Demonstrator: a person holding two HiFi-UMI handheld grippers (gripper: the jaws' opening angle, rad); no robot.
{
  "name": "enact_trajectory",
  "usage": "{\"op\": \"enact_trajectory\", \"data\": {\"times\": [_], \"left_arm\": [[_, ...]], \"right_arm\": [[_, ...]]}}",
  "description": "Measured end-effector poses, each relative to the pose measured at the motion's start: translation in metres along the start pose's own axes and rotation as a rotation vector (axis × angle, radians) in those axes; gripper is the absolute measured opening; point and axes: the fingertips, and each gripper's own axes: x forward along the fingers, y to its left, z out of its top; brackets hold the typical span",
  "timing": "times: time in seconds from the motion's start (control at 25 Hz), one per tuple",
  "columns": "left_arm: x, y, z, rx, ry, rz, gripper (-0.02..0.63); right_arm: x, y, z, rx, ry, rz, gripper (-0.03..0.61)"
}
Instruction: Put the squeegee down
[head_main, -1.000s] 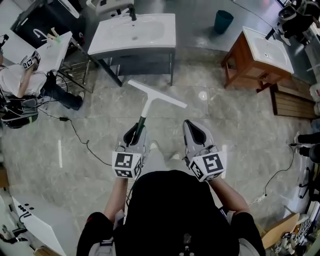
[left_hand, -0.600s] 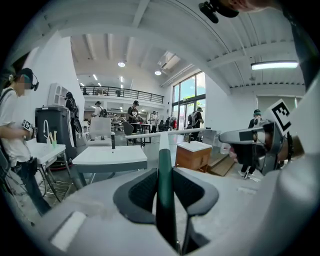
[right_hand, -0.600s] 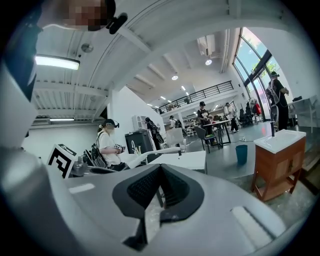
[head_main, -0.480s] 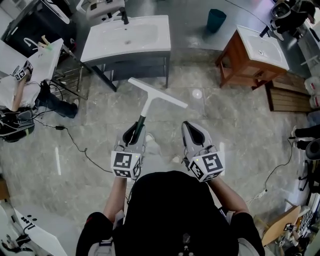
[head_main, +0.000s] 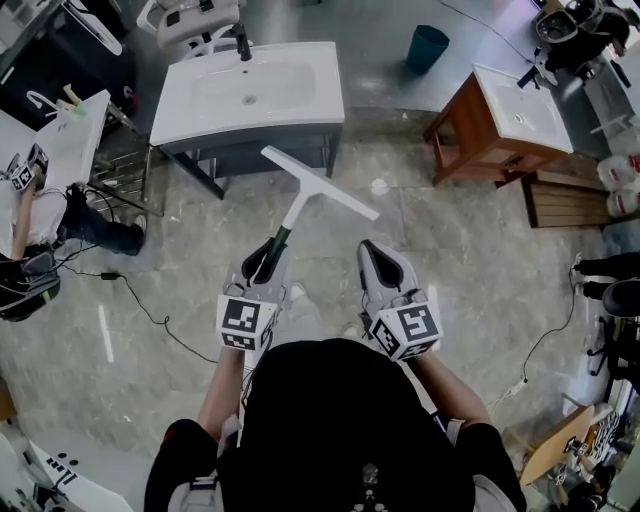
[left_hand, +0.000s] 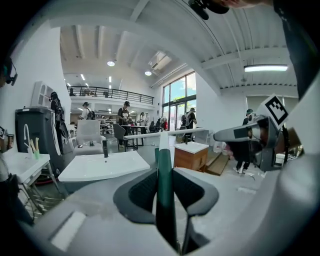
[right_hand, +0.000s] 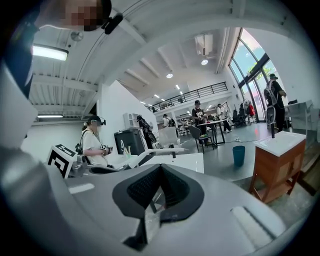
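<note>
The squeegee (head_main: 318, 184) has a long white blade on a white neck and a dark green handle (left_hand: 164, 165). My left gripper (head_main: 268, 256) is shut on that handle and holds the squeegee out in front, above the stone floor. In the head view the blade hangs just short of the front edge of a white washbasin top (head_main: 250, 90). The left gripper view shows my left gripper (left_hand: 164, 176) with its pads pressed on the green handle and the blade (left_hand: 150, 135) level beyond it. My right gripper (head_main: 383, 258) is beside it, shut on nothing, as the right gripper view (right_hand: 159, 175) also shows.
A wooden cabinet with a white top (head_main: 505, 115) stands at the right, with wooden slats (head_main: 565, 200) beside it. A teal bin (head_main: 427, 47) is further back. A person (head_main: 30, 220) sits at a table on the left. Cables (head_main: 140, 300) trail across the floor.
The white washbasin and the wooden cabinet have come nearer as I walk forward. Both grippers travel along with me, the left still holding the squeegee in the same pose.
</note>
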Motion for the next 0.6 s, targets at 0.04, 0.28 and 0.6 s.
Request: {"op": "enact_trajectory", "data": {"times": [0.04, 0.28, 0.6], "left_arm": [[0.005, 0.008, 0.001, 0.002, 0.0, -0.008, 0.106], [0.023, 0.05, 0.003, 0.041, 0.013, -0.06, 0.106], [0.055, 0.085, 0.001, 0.026, 0.042, -0.087, 0.106]], "right_arm": [[0.009, 0.0, 0.001, 0.004, -0.005, -0.011, 0.002], [0.053, 0.011, 0.006, -0.002, -0.03, -0.048, 0.002], [0.085, 0.006, 0.004, 0.005, -0.006, -0.092, 0.002]]}}
